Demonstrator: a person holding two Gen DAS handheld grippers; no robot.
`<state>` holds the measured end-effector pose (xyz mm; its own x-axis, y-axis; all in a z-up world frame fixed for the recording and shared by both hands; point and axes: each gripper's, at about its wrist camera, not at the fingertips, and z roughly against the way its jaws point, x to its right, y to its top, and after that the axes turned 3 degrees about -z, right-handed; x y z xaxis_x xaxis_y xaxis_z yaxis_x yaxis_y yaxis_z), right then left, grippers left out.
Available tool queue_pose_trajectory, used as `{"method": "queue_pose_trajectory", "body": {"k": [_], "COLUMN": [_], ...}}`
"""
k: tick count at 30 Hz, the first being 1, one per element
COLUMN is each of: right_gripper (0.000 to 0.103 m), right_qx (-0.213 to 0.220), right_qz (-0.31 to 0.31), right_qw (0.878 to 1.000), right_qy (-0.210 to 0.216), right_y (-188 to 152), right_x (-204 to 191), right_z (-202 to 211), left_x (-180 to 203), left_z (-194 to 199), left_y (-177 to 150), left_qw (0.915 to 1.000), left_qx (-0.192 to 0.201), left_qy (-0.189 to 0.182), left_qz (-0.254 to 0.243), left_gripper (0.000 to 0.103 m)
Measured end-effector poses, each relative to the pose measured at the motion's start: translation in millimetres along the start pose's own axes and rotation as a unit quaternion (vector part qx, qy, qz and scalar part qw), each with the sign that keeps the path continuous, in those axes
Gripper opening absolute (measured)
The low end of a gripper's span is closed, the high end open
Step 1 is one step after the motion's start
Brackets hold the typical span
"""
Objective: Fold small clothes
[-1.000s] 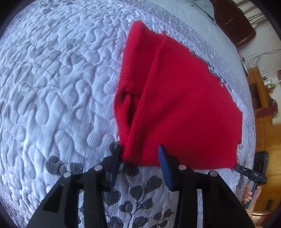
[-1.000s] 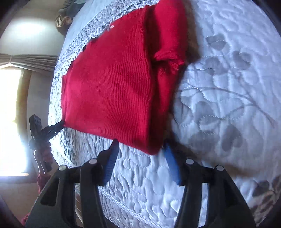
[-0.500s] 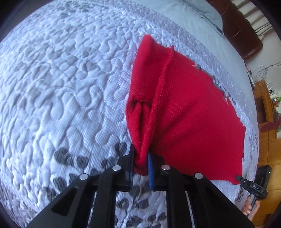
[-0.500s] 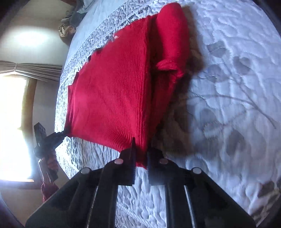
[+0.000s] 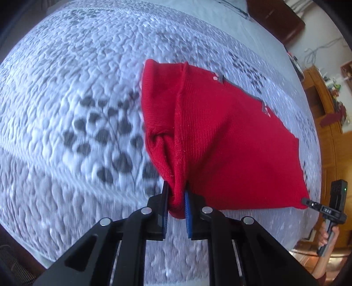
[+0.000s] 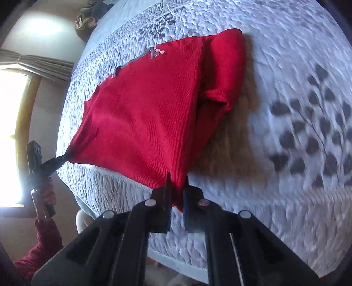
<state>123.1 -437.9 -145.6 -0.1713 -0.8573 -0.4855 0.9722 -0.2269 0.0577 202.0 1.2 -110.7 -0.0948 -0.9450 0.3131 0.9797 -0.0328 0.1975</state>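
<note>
A small red knit sweater [image 5: 220,140] is partly lifted off a white quilted bedspread [image 5: 66,110]. My left gripper [image 5: 176,204] is shut on one near corner of it, with a folded-in sleeve beside the fingers. My right gripper [image 6: 176,193] is shut on the other near corner of the sweater [image 6: 143,114]. Each gripper shows in the other's view at the far corner: the right gripper [image 5: 308,201] and the left gripper [image 6: 63,158]. The near hem is raised and stretched between them; the far edge rests on the bed.
The bedspread has grey leaf prints [image 6: 312,136]. A dark headboard [image 5: 275,17] and wooden furniture [image 5: 330,136] stand beyond the bed. A bright window with curtain [image 6: 13,110] is at the left. The bed's near edge [image 6: 176,261] is just below my right gripper.
Both grippers closed on the sweater's near corners, then lifted them up and back off the bed. The sweater now hangs stretched between them.
</note>
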Motion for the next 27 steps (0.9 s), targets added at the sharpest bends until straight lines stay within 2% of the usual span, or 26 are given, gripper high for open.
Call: {"method": "queue_pose_trajectory", "body": {"k": [5, 7, 9, 12, 14, 15, 16, 18, 21, 23, 27], "right_gripper": [0.007, 0.01, 0.017, 0.023, 0.033, 0.038, 0.046, 0.047, 0.047, 0.047, 0.047], "right_qx": [-0.01, -0.007, -0.01, -0.005, -0.004, -0.001, 0.007, 0.027, 0.053, 0.063, 0.072], "right_qz": [0.004, 0.012, 0.011, 0.013, 0.012, 0.017, 0.025, 0.04, 0.049, 0.055, 0.065], "right_qw": [1.0, 0.998, 0.995, 0.995, 0.996, 0.995, 0.993, 0.99, 0.993, 0.993, 0.99], "right_qy": [-0.029, -0.065, -0.096, -0.103, -0.093, -0.1, -0.113, -0.129, -0.098, -0.086, -0.099], "right_y": [-38.9, -46.6, -48.4, -48.0, -47.2, -47.2, -47.1, -43.9, -22.4, 4.1, 70.7], "right_x": [11.2, 12.8, 14.5, 14.1, 13.5, 12.1, 10.0, 8.4, -0.8, -11.4, -23.5], "right_z": [-6.8, -19.8, -37.6, -46.5, -40.4, -33.7, -25.0, -6.7, 15.3, 17.8, 1.0], "left_x": [3.9, 2.8, 1.4, -1.2, -1.7, -2.5, -3.5, -9.3, -14.6, -5.2, 19.9], "left_z": [-1.5, -10.4, -23.4, -41.7, -37.5, -31.8, -24.8, -3.4, 16.4, 19.4, -8.4], "left_y": [-35.7, -43.8, -45.8, -45.3, -43.1, -42.0, -41.4, -32.5, -9.0, 18.6, 75.3], "left_qw": [0.9997, 0.9993, 0.9985, 0.9977, 0.9979, 0.9977, 0.9974, 0.9969, 0.9957, 0.9954, 0.995], "left_qx": [-0.013, -0.016, -0.021, -0.03, -0.028, -0.027, -0.023, 0.0, 0.035, 0.049, 0.048], "left_qy": [0.013, 0.027, 0.044, 0.054, 0.051, 0.052, 0.058, 0.071, 0.08, 0.071, 0.062], "left_qz": [-0.016, -0.021, -0.027, -0.026, -0.03, -0.034, -0.035, -0.035, -0.032, -0.042, -0.061], "left_gripper": [0.013, 0.014, 0.015, 0.022, 0.025, 0.032, 0.034, 0.04, 0.041, 0.041, 0.041]}}
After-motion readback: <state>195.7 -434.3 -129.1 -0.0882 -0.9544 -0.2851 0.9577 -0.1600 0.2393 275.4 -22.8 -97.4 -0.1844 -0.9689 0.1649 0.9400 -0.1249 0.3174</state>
